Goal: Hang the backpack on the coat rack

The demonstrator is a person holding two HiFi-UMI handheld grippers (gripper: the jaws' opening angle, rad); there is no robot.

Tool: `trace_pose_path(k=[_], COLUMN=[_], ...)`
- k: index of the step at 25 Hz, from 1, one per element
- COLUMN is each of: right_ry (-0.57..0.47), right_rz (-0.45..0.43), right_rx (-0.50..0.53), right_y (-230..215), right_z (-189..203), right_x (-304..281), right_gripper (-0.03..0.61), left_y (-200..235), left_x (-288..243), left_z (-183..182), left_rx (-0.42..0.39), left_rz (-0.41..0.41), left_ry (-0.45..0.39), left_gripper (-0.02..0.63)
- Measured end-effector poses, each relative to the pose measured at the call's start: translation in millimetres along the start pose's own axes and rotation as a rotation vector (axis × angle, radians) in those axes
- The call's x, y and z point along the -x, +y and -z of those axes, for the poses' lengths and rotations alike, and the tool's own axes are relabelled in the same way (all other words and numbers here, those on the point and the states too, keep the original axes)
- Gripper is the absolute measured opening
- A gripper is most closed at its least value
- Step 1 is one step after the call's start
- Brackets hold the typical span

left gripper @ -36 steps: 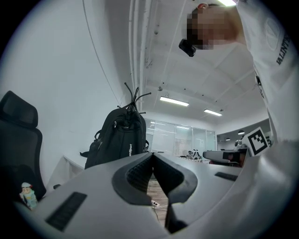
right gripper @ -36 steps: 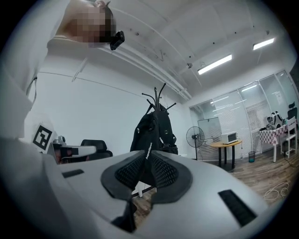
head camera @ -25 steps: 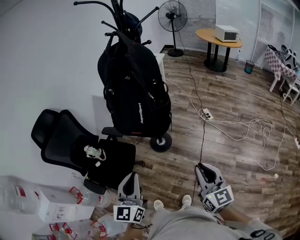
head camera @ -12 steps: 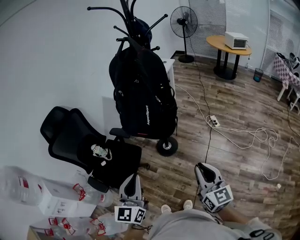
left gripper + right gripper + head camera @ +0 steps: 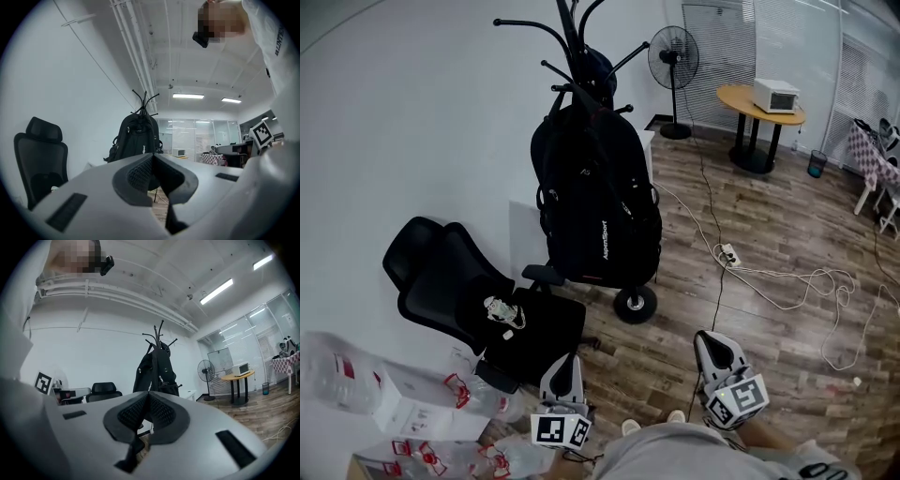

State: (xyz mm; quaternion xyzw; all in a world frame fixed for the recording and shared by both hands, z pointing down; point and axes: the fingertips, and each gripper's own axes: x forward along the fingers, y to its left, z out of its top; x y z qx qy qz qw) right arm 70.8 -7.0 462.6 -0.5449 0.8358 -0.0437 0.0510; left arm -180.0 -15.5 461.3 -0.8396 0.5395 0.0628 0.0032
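- Backpack (image 5: 600, 206) is already hanging on the coat rack (image 5: 570, 33), against the wall and just beside the office chair (image 5: 455, 291).
- Left gripper (image 5: 562, 370) is hovering well apart from it, with its fingers pressed together on nothing.
- Right gripper (image 5: 713, 347) is hovering likewise; its fingers have just been closing, with nothing between them.
- To my eye the hanging step is looking done, and the next move is only calling for keeping clear.

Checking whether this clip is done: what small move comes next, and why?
Probably none beyond lowering both grippers: the backpack already hangs from the coat rack, the left gripper is shut empty, and the right gripper has just closed on nothing.
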Motion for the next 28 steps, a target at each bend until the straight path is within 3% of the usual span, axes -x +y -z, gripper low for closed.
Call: trace_pose_path(k=[28], right_ry=[0.046], right_rz=[0.009], right_rx=[0.024], right_y=[-4], right_z=[10], right_x=[-4], right_gripper=[0.014], left_y=[-2], left_x=[-8], left_z=[4], left_rx=[-0.002], left_rz=[0.026], left_ry=[0.012], left_gripper=[0.009])
